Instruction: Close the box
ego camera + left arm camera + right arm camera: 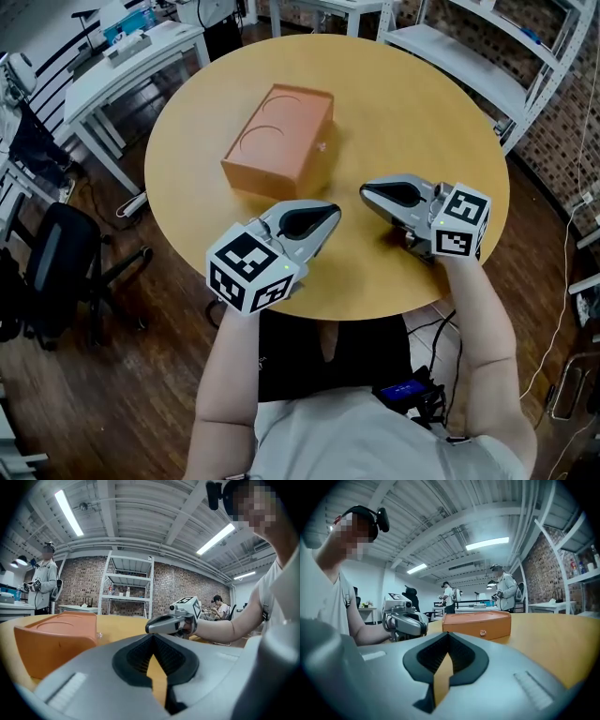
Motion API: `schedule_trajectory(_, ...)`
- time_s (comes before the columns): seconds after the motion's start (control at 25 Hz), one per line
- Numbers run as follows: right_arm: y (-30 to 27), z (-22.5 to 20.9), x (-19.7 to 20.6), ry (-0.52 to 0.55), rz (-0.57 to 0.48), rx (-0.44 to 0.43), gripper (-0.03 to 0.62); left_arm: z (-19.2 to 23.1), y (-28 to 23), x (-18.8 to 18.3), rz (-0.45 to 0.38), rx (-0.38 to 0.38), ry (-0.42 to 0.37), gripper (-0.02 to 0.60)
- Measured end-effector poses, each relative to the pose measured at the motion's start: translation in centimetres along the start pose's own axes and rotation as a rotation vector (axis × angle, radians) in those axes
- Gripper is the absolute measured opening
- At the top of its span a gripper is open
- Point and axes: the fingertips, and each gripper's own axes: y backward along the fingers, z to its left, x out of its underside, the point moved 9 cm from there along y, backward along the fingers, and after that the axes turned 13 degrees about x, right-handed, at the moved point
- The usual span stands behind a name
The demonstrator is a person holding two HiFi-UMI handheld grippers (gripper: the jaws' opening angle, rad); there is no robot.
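Observation:
The orange box (278,139) lies on the round wooden table (422,112), left of its middle, with its lid down flat. A small latch shows on the box's side (483,632). My left gripper (335,212) rests near the table's front edge, a short way from the box's near end, jaws together with nothing between them. My right gripper (365,191) lies to its right with its tip pointing left toward the other gripper; it is shut and empty. In the left gripper view the box (51,641) sits to the left, the right gripper (171,623) ahead.
A black office chair (56,262) stands on the wooden floor to the left. White desks (131,66) stand at the back left and white shelving (487,56) at the back right. People stand in the background by the desks (506,590).

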Motion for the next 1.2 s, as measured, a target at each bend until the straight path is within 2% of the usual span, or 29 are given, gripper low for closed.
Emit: schedule_trajectory(1.2, 0.40, 0.88, -0.03, -0.005, -0.001, -0.018, 0.000, 0.29, 0.20, -0.30, -0.006, 0.001, 0.002, 0.001)
